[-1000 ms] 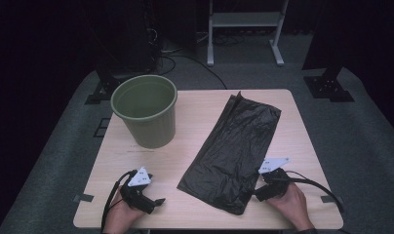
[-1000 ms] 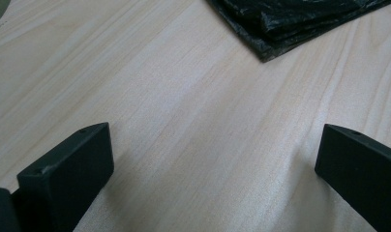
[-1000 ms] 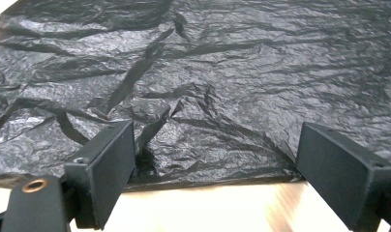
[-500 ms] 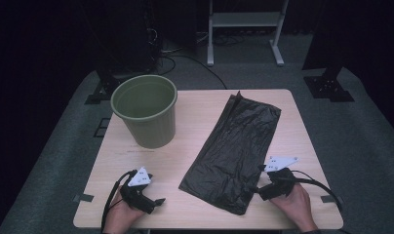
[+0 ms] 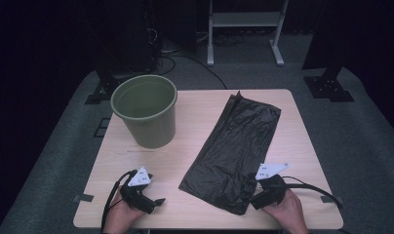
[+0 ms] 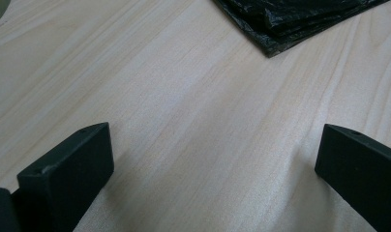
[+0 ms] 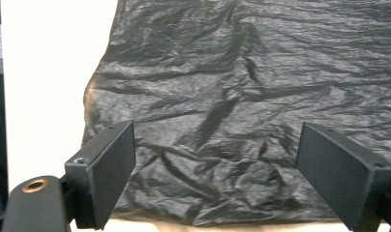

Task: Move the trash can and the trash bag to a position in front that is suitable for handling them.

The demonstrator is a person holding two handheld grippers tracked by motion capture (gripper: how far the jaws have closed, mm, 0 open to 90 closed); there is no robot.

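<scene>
Table: pale wood top, square-ish, on grey carpet. High view takes in the whole surface; the left gripper view gives only a close patch of grain.

Bin bag: black plastic, lies flat and crinkled, running diagonally from the far middle of the table down to the near right edge. In the right gripper view its wrinkles and near hem are plain, with table showing pale at the left. In the left gripper view only a corner enters at top right, and there it reads as several folded layers, which the high view does not resolve.

Bucket: green, upright, on the far left part of the table, well apart from the bag. A sliver of green at the top left corner of the left gripper view may be its wall; cannot tell.

Right gripper: held in the right hand at the near right edge, jaws spread wide, at the bag's near end. Right gripper view shows the bag between the jaws, nothing pinched.

Left gripper: in the left hand at the near left edge, near the bag's corner but apart from it. Left gripper view shows jaws parted over bare wood, holding nothing.
</scene>
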